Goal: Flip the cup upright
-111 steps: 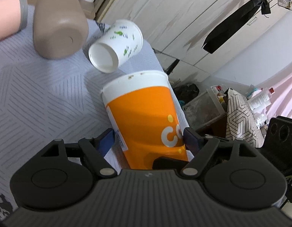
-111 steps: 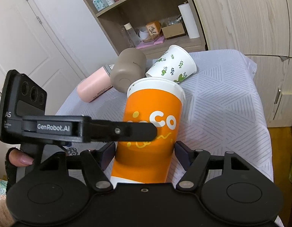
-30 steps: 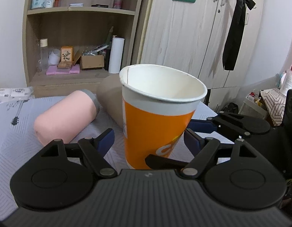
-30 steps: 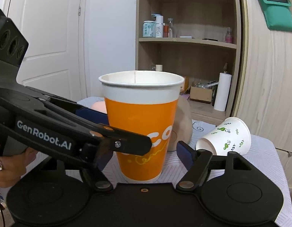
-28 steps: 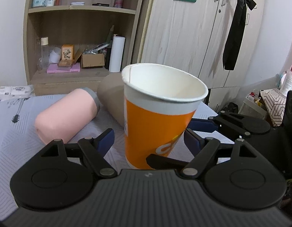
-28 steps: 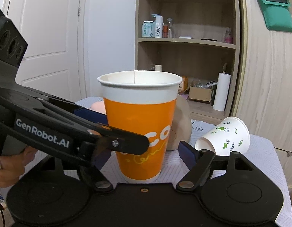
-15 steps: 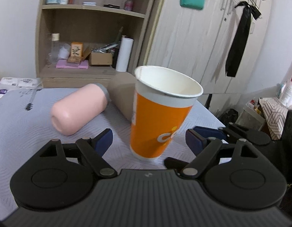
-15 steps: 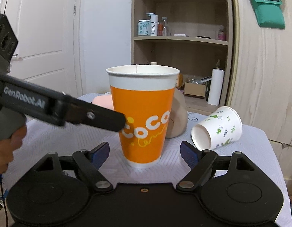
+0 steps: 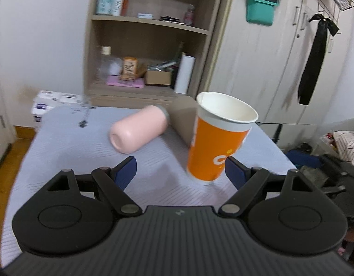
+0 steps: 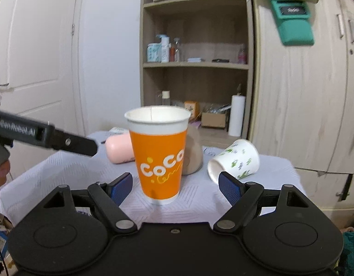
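The orange paper cup (image 9: pixel 217 142) stands upright on the grey-white tablecloth (image 9: pixel 66 147), mouth up; it also shows in the right wrist view (image 10: pixel 159 156). My left gripper (image 9: pixel 180 169) is open and empty, pulled back, with the cup just inside its right finger. My right gripper (image 10: pixel 175 185) is open and empty, with the cup a little beyond its fingertips. The left gripper's body (image 10: pixel 43 135) crosses the right wrist view at the left.
A pink tumbler (image 9: pixel 139 128) and a brown tumbler (image 9: pixel 182 117) lie on their sides behind the orange cup. A white leaf-print paper cup (image 10: pixel 234 161) lies on its side at the right. A shelf unit (image 10: pixel 195 69) and wardrobe doors (image 9: pixel 268 69) stand behind the table.
Both grippers held the orange cup, turned it upright and set it on the table. They have since opened and drawn back from it.
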Demonstrator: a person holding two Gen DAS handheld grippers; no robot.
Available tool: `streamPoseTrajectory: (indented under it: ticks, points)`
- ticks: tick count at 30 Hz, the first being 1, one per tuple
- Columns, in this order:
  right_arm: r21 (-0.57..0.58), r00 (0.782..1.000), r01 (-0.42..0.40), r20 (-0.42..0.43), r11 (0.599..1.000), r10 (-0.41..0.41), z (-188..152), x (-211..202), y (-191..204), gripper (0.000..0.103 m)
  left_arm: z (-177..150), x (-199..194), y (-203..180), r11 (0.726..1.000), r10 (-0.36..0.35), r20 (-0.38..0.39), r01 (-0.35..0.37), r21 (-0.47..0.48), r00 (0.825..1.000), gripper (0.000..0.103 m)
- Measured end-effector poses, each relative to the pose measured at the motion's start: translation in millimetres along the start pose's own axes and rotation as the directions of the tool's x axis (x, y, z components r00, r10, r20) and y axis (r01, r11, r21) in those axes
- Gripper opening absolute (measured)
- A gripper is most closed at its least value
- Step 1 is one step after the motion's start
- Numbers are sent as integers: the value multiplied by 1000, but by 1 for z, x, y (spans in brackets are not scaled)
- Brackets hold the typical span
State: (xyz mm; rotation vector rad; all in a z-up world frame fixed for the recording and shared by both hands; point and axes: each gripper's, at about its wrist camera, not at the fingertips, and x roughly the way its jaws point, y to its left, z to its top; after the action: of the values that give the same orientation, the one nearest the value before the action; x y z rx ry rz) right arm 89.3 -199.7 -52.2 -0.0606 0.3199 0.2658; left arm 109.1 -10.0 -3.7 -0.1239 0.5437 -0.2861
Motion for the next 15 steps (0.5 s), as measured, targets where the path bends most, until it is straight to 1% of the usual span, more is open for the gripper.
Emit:
streamPoseTrajectory:
  ticks: [3,6,9,11,12,14,15]
  points:
    - [16,999,9,46,1000,-10,4,-16,0,86,-3,-12,0,1000,11,9,-11,-1,1000,84]
    - [36,996,17,89,999,-20,7,-31,4,86,-5,-22,-3,999,38,8,-38,12,999,84]
    - [39,993,29,109,999,-33,10,-42,11,86,-8,-34,-7,998,58,12,-58,19,998,84]
    - [39,993,40,113,998,-44,12,-50,15,86,-10,-41,-9,998,63,18,-63,20,998,84]
    - [38,993,47,106,998,-51,12,-53,17,88,-11,-46,-9,998,65,24,-66,18,998,84]
    - [19,995,67,70,998,-68,12,-57,22,89,-12,-54,-10,997,71,33,-71,15,997,84]
    - [11,994,83,68,997,-83,11,-60,25,89,-13,-58,-11,997,77,41,-78,16,996,84]
